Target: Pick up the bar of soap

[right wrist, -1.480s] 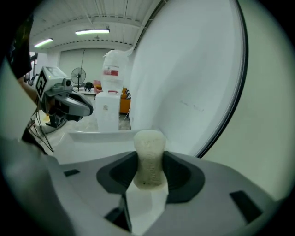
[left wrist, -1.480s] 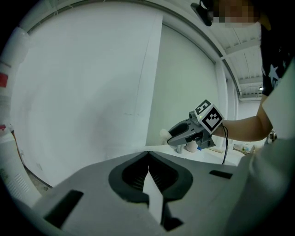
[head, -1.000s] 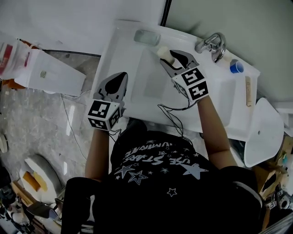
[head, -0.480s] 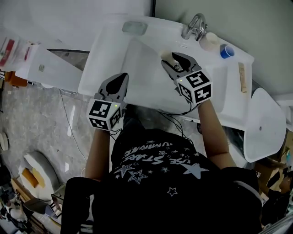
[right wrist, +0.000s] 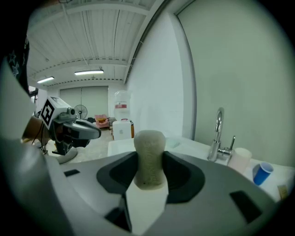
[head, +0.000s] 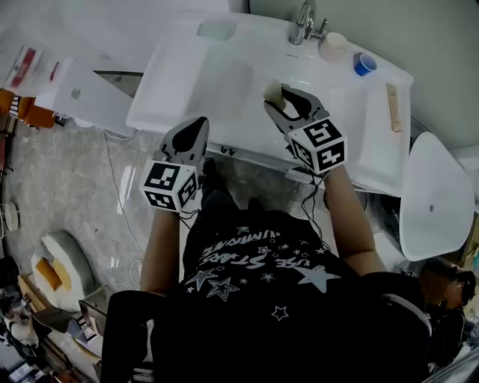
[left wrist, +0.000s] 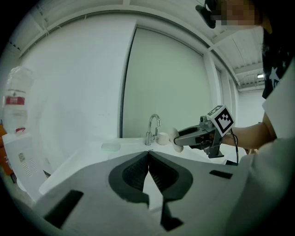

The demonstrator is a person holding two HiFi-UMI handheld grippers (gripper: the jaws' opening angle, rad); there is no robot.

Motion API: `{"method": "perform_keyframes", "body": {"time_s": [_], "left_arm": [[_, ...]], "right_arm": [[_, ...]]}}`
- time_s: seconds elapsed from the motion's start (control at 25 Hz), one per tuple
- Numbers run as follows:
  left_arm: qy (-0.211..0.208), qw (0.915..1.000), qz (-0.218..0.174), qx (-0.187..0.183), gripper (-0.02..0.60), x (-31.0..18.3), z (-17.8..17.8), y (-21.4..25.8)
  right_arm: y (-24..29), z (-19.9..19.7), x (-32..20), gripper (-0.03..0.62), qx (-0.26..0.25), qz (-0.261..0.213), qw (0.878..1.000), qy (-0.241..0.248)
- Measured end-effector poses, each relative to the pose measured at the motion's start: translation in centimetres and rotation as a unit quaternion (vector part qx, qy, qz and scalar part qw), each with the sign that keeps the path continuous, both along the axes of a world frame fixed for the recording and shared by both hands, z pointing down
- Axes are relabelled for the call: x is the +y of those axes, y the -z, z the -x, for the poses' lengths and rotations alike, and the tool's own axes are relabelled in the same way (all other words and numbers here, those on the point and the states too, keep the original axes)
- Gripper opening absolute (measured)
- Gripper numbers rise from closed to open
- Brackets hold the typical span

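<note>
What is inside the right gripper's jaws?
The bar of soap, clamped on end in the right gripper. Its rounded top and the face turned to the camera show. The sides that the jaws press on are covered, and so is its far face.

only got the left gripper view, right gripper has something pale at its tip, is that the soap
Observer: Yes. The right gripper view shows the right gripper shut on the bar of soap, which stands upright between its jaws.
Operator: anything behind it i cant see
Observer: A blue cup stands on the sink, just right of the white cup beside the faucet.
Operator: soap dish empty now
Observer: Seen from above, the dish looks empty.
</note>
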State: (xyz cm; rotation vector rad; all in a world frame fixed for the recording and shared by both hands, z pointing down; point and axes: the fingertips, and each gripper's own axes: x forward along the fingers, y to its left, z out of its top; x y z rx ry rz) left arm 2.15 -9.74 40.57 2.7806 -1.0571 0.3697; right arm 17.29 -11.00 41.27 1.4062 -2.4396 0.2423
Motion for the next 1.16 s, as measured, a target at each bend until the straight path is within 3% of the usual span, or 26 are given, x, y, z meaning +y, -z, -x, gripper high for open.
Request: {"method": "perform_keyframes", "body": {"time_s": [0.44, 0.88, 1.16], "left_arm": [[0.043, 0.9991, 0.001, -0.001, 0.009, 6.0, 2.5, -0.2], [0.054, 0.9985, 0.002, 0.012, 0.009, 9.7, 5.9, -0.6], [0.056, 0.9982, 0.009, 0.021, 0.009, 14.2, 9.9, -0.1]], "right_arm": [[-0.4, 2.6, 4.3, 0.179, -0.004, 0.000, 0.999, 0.037], [0.1, 5.7, 7.1, 0.179, 0.001, -0.006, 0.999, 0.039], [1.3, 9.6, 11.0, 0.179, -0.005, -0.004, 0.999, 0.033]]}}
